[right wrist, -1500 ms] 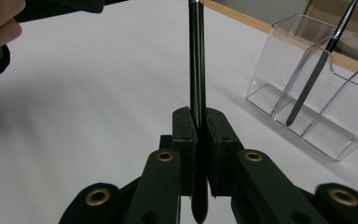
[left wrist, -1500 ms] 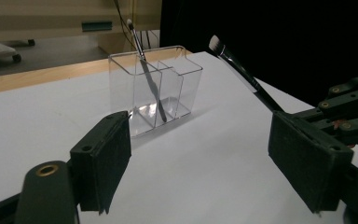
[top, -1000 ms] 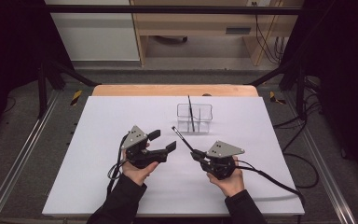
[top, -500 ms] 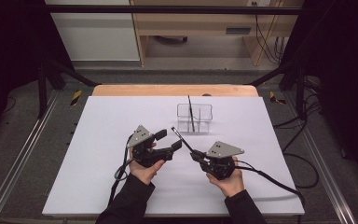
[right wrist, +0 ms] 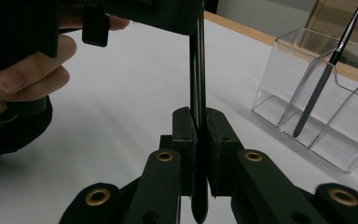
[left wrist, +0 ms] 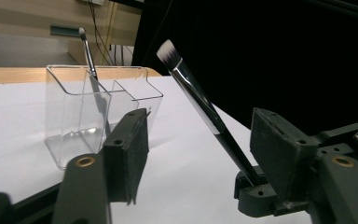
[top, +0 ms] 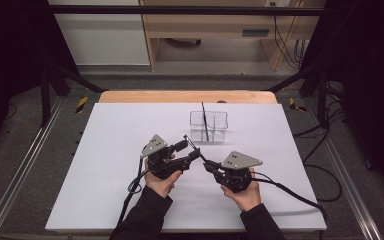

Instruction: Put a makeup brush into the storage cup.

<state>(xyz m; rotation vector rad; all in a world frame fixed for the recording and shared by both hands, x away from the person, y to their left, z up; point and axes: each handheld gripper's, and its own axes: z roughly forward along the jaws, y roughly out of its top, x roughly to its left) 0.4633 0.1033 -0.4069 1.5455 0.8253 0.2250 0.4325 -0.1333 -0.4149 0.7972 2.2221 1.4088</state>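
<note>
My right gripper [right wrist: 200, 116] is shut on the black handle of a makeup brush [left wrist: 200, 102], which slants up with its white-tipped bristles uppermost. From the left, my left gripper [left wrist: 200, 116] has its two pads on either side of the brush shaft; the jaws have just been closing, and a gap still shows at each pad. In the high view both grippers meet mid-table, left gripper [top: 187, 150] and right gripper [top: 209, 166], with the brush [top: 195, 149] between them. A clear divided organizer [top: 208, 126] stands just beyond, holding a second thin brush [top: 204, 120] upright.
The white table sheet [top: 105, 150] spreads wide to the left and right of the hands. A wooden edge [top: 180, 96] borders its far side. Cables [top: 290, 192] trail from the right gripper toward the front right.
The left gripper has shifted right toward the brush and its jaws have narrowed around the shaft. The right gripper and the brush have stayed put.
</note>
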